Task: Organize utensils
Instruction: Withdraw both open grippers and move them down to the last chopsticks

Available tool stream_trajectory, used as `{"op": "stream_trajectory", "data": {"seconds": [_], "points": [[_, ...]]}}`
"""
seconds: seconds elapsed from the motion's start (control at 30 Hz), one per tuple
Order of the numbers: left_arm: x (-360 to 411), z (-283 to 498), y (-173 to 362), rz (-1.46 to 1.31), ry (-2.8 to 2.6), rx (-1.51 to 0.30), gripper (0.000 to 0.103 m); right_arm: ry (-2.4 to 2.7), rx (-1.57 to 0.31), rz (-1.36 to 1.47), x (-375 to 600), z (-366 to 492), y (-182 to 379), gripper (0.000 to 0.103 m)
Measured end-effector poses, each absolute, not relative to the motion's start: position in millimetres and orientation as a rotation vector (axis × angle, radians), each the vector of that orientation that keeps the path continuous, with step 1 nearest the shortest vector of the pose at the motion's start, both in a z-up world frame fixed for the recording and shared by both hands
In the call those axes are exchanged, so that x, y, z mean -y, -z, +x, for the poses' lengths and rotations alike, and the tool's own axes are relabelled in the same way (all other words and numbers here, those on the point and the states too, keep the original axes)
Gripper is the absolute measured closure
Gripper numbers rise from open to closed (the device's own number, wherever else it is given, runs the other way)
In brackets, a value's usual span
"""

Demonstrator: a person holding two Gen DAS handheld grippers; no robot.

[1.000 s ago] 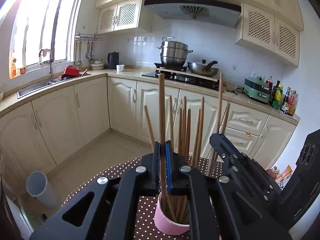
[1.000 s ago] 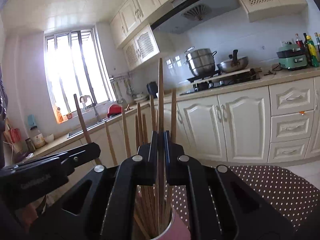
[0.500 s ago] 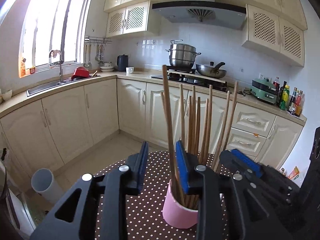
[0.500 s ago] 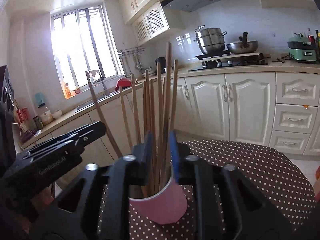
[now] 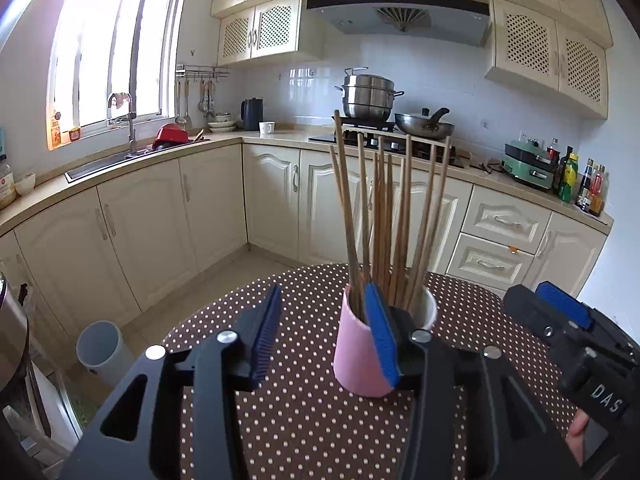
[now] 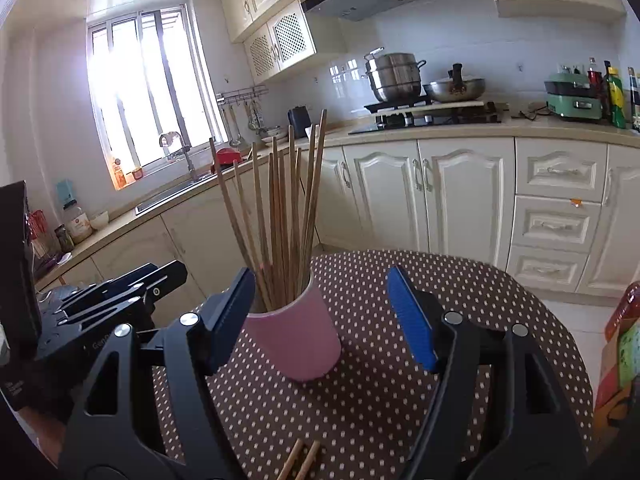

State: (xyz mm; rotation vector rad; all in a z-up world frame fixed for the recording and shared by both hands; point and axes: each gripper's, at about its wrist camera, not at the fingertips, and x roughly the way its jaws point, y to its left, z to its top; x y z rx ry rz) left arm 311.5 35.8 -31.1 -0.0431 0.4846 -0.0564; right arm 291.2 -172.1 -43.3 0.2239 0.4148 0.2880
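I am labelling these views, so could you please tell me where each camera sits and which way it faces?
Left wrist: on the left gripper, jaws opening, empty; faces the pink cup of wooden chopsticks and stove; right gripper and a fingertip at right.
Right wrist: on the right gripper, jaws opening, empty; faces cup and window; left gripper at left.
Shared: cup, brown polka-dot tablecloth.

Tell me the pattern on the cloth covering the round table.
Brown tablecloth with small white polka dots, seen best in the right wrist view.
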Motion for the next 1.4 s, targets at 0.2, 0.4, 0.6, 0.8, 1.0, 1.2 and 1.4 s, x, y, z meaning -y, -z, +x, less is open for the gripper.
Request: {"op": "stream_trajectory", "data": {"seconds": [0.2,0.4,0.6,0.8,1.0,1.2,1.4], "points": [[-30.9,277.6,43.0,-0.006,0.07,-0.507,0.05,-0.311,-0.549,0.245,176.7,269.6,53.1,0.032],[-27.9,249.6,67.5,0.009,0.094,-0.575,0.046,-0.272,-0.709,0.224,176.3,255.4,76.0,0.032],[-33.6,231.0,91.6,-0.001,0.102,-0.638,0.046,-0.246,-0.836,0.146,164.7,238.9,107.2,0.032],[-40.9,217.4,114.0,0.008,0.115,-0.693,0.046,-0.235,-0.93,0.127,149.7,227.9,136.8,0.032],[-50.0,208.2,133.6,-0.03,0.121,-0.736,0.046,-0.187,-0.964,0.113,131.7,218.7,154.9,0.032],[-56.7,197.5,148.6,-0.06,0.127,-0.772,0.046,-0.117,-0.948,0.032,109.5,217.0,160.7,0.032],[-56.2,192.4,154.9,-0.044,0.104,-0.783,0.046,-0.127,-0.944,-0.098,82.6,221.9,164.7,0.054]]}}
